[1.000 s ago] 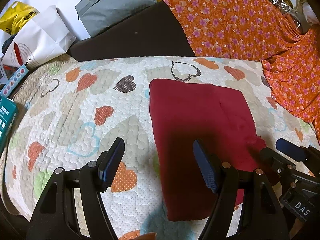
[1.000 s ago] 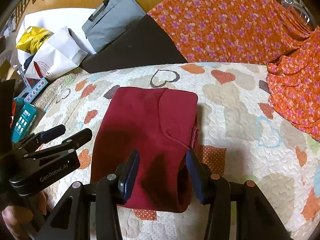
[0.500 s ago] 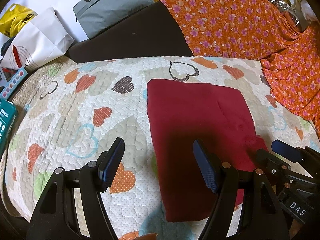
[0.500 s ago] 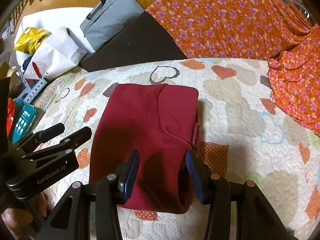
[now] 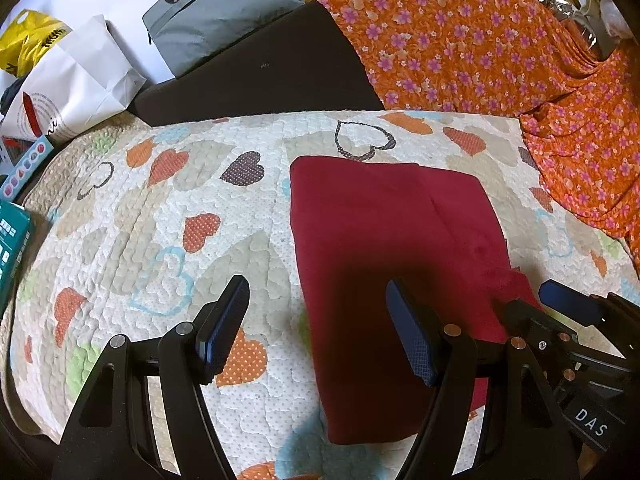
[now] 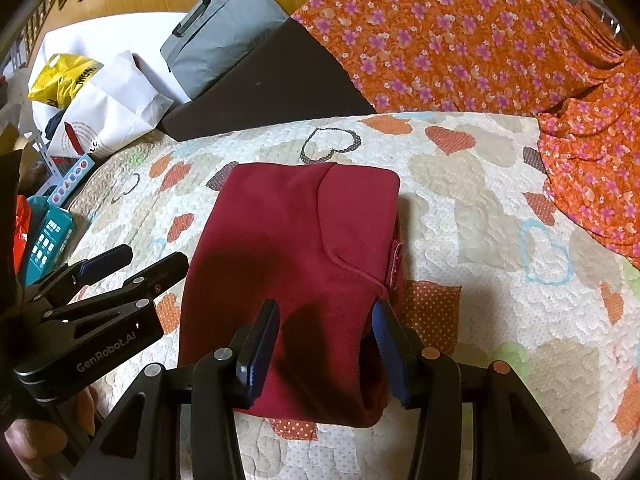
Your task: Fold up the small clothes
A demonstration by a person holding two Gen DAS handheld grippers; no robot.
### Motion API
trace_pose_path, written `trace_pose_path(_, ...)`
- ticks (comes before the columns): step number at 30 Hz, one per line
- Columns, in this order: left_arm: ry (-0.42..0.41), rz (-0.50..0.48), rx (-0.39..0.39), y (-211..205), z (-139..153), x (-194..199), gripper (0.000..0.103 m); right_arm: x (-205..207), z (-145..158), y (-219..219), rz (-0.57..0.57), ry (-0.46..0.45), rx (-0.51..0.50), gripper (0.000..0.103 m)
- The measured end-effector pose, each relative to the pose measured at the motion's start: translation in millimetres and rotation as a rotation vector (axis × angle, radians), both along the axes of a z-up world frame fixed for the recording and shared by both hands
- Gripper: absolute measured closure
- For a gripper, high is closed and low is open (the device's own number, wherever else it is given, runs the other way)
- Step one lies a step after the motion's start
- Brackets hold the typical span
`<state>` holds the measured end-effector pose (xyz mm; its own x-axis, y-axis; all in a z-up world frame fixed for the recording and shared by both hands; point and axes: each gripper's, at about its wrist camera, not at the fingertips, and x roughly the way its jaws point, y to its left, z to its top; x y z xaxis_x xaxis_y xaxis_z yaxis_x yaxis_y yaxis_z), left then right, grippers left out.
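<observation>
- Ahead of both tools, on the heart-print quilt (image 5: 168, 216), lay the red garment (image 5: 380, 240), already folded into a compact oblong.
- The left tool (image 5: 318, 326) hung with its jaws wide apart and empty, its right finger over the garment's near-left part, its left finger over bare quilt.
- The right tool (image 6: 326, 346) had its jaws apart too, straddling the garment's near edge; whether the pads touched cloth could not be told, but nothing looked pinched.
- The garment's long axis ran away from the tools, near end under the fingers, far end toward the dark cushion (image 6: 264, 88). A folded flap with a curved seam lay on its right half, and a small tab (image 6: 396, 260) stuck out at that side.
- The step in hand looked like the last fold, or a check of the finished one.
- The next move, if another fold was wanted, would call for both tools to pinch the two near corners together and carry them to the far edge, keeping the flap from slipping open.
</observation>
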<state>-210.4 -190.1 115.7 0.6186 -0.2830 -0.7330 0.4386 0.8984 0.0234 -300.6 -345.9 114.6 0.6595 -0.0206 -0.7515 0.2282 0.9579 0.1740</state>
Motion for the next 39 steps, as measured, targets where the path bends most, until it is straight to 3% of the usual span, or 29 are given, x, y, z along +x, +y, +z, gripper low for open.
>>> trace_pose_path(29, 0.012, -0.009, 0.005, -5.3, -3.4, -3.1, 0.032, -0.4, -4.9, 3.1, -0.006, 0.006, 0.018, 0.056)
trace_pose_path(39, -0.018, -0.036, -0.008, -5.3, -1.1, -3.9, 0.032, 0.9, -6.1, 7.8, -0.002, 0.010, 0.020, 0.056)
